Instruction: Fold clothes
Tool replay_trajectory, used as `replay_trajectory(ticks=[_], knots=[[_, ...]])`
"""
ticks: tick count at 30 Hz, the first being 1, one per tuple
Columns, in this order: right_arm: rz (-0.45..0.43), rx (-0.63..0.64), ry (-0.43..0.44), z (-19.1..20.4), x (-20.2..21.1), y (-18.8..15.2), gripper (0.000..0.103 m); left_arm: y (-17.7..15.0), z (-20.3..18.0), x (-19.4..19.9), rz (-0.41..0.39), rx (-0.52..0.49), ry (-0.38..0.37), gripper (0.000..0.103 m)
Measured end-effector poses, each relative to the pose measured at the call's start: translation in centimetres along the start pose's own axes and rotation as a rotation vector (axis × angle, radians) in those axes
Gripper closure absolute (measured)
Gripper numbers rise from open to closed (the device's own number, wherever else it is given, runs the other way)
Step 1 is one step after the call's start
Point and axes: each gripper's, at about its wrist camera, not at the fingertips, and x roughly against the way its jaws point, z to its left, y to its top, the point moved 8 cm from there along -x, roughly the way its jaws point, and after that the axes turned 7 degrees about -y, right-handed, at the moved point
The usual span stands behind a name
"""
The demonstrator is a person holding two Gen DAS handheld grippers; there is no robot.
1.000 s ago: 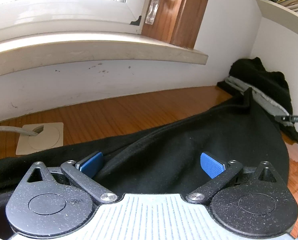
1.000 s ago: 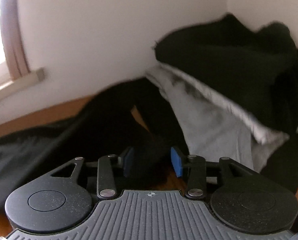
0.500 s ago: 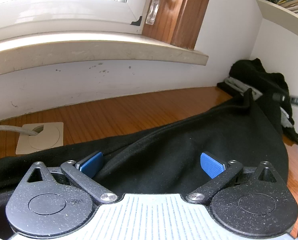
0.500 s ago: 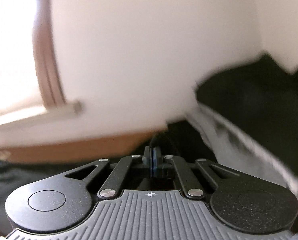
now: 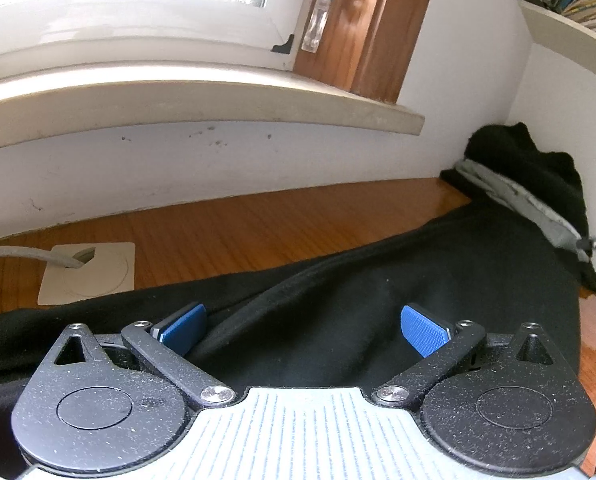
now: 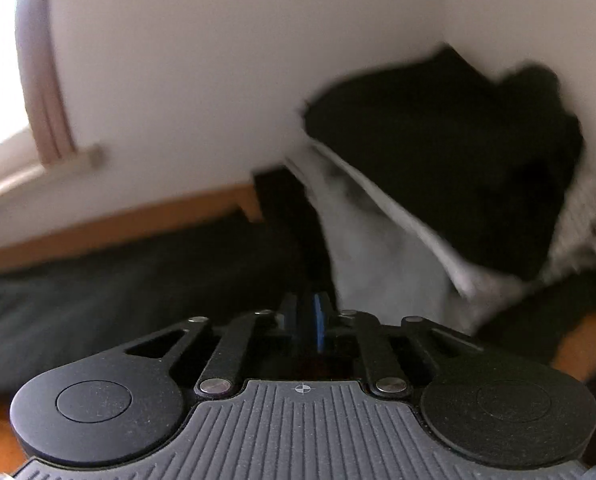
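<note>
black garment [image 5: 378, 300] | orange-brown wood-grain desk [image 5: 257, 232] | blue cross-hatched pads [image 5: 422, 336] | beige cable plate [image 5: 89, 272] | black-and-grey pile [image 5: 538, 184], desk's far right corner | white wall [image 5: 217, 168]

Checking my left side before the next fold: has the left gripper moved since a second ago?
No. The left gripper sits in the same place: the floor socket plate and the window sill line up exactly as before, with the black garment between its open jaws.
</note>
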Motion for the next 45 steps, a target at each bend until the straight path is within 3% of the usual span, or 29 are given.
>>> replay_trajectory(ticks=[6, 10, 13, 15, 16, 19, 23, 25, 28, 30, 31, 35, 40, 45], knots=[[-0.055, 0.019, 0.081, 2.1, -1.9, 3.1, 0.062, 0.0, 0.0, -0.3, 0.014, -0.012, 0.018, 0.0], [-0.045, 0.057, 0.127, 5.2, -5.1, 5.0, 0.058, 0.5, -0.4, -0.7, 0.037, -0.095, 0.07, 0.0], [-0.024, 0.109, 0.107, 6.7, -8.5, 5.6, 0.056, 1.1, -0.5, -1.0, 0.077, -0.194, 0.099, 0.008], [-0.002, 0.123, 0.085, 6.9, -10.5, 5.6, 0.055, 1.2, 0.1, -1.2, 0.101, -0.224, 0.107, 0.022], [0.012, 0.116, 0.079, 6.7, -11.4, 5.5, 0.055, 1.2, 0.4, -1.3, 0.112, -0.236, 0.111, 0.034], [0.038, 0.1, 0.069, 6.1, -13.1, 5.1, 0.053, 1.1, 0.9, -1.3, 0.136, -0.265, 0.093, 0.042], [0.03, 0.086, 0.103, 5.7, -13.4, 4.8, 0.05, 1.0, 1.2, -0.8, 0.117, -0.271, 0.073, 0.08], [0.024, 0.093, 0.112, 5.8, -13.3, 4.7, 0.051, 1.0, 1.1, -0.5, 0.102, -0.269, 0.07, 0.087], [0.016, 0.109, 0.149, 6.3, -12.9, 4.6, 0.057, 0.7, 0.4, -0.1, 0.076, -0.339, 0.075, 0.089], [0.006, 0.131, 0.171, 6.8, -12.7, 4.6, 0.091, 0.5, 0.1, 0.0, 0.073, -0.346, 0.076, 0.094], [0.006, 0.134, 0.179, 7.0, -12.7, 4.6, 0.093, 0.4, 0.0, 0.0, 0.072, -0.347, 0.076, 0.099], [-0.059, 0.121, 0.176, 7.2, -11.6, 5.1, 0.098, 0.8, -0.4, 1.1, 0.023, -0.337, 0.073, 0.1], [-0.207, 0.055, 0.152, 6.1, -7.7, 7.1, 0.099, 2.6, -1.9, 5.2, -0.106, -0.314, 0.031, 0.1], [-0.283, 0.061, 0.158, 7.0, -5.6, 9.9, 0.099, 5.4, -1.7, 8.8, -0.211, -0.262, 0.022, 0.1]])
